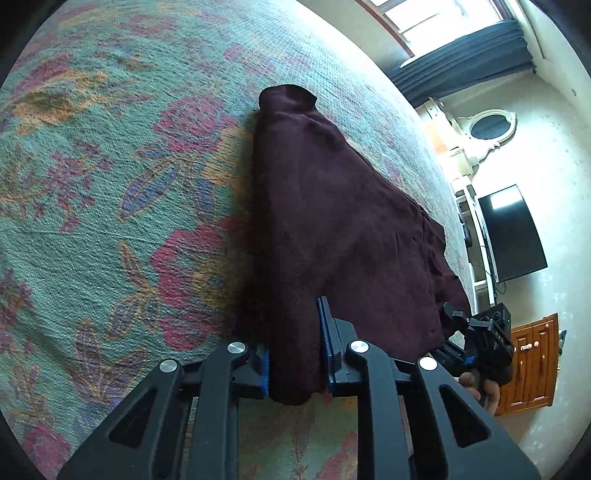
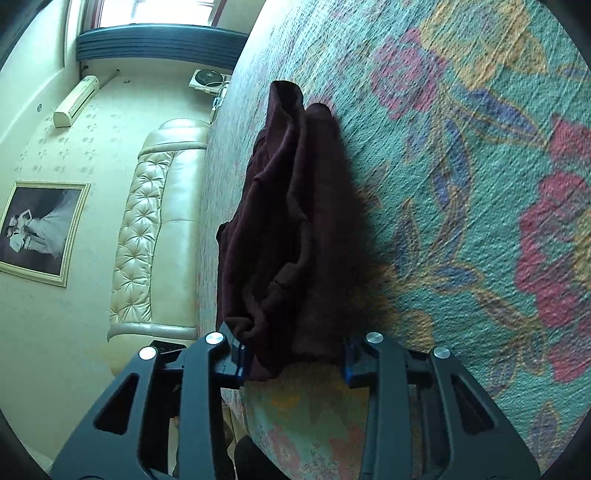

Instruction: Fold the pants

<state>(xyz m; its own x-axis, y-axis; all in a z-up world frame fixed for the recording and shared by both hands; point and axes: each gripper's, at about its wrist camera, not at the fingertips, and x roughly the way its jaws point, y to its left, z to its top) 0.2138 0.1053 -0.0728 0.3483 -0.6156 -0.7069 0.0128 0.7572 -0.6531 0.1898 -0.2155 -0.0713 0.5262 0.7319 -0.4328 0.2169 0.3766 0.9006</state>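
Dark maroon pants (image 1: 332,229) lie on a floral bedspread (image 1: 110,184), folded into a long narrow shape. My left gripper (image 1: 295,369) is shut on the near end of the pants, with the cloth bunched between its blue pads. My right gripper (image 1: 476,343) shows at the right edge of the pants in the left wrist view. In the right wrist view the pants (image 2: 291,221) stretch away from the right gripper (image 2: 291,363), whose jaws stand wide apart around the near edge, cloth filling the gap.
The bedspread (image 2: 461,221) covers the bed. A cream tufted headboard (image 2: 155,229) and a framed picture (image 2: 40,232) are at the left. A black TV (image 1: 513,232), a wooden cabinet (image 1: 532,365) and a window (image 1: 443,18) stand beyond the bed edge.
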